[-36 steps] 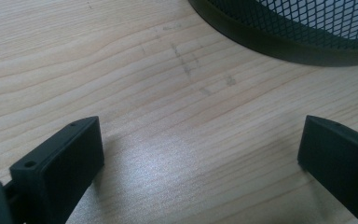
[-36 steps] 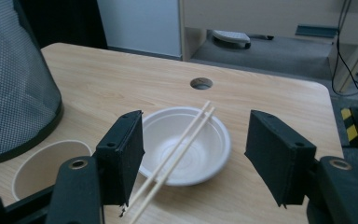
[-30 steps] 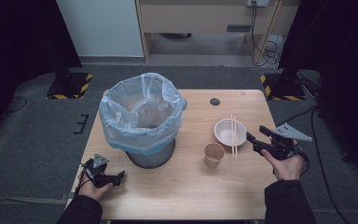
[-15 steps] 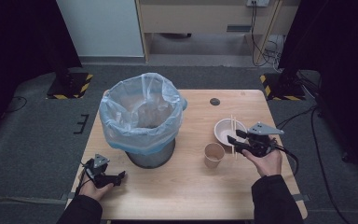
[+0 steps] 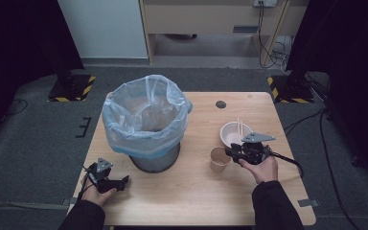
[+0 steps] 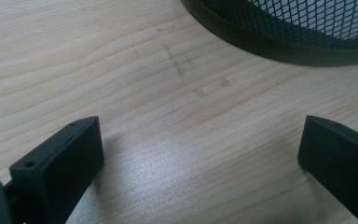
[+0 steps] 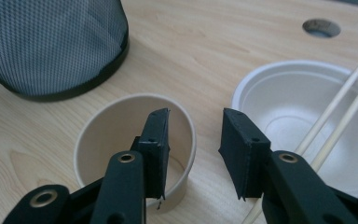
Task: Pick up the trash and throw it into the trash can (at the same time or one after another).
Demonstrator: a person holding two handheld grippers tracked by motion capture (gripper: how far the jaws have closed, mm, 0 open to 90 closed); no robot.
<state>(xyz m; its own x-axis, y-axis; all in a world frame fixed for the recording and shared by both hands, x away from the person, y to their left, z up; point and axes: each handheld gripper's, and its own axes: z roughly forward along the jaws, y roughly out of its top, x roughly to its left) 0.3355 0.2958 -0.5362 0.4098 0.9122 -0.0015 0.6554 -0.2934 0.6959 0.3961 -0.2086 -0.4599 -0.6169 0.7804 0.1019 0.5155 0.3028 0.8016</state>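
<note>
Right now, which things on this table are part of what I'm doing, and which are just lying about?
In play, as it looks:
- paper cup, right tongs open astride its rim
- lined mesh bin, a likely target

Idle:
- white bowl
- chopsticks resting on it
- left tongs, open over bare table
</note>
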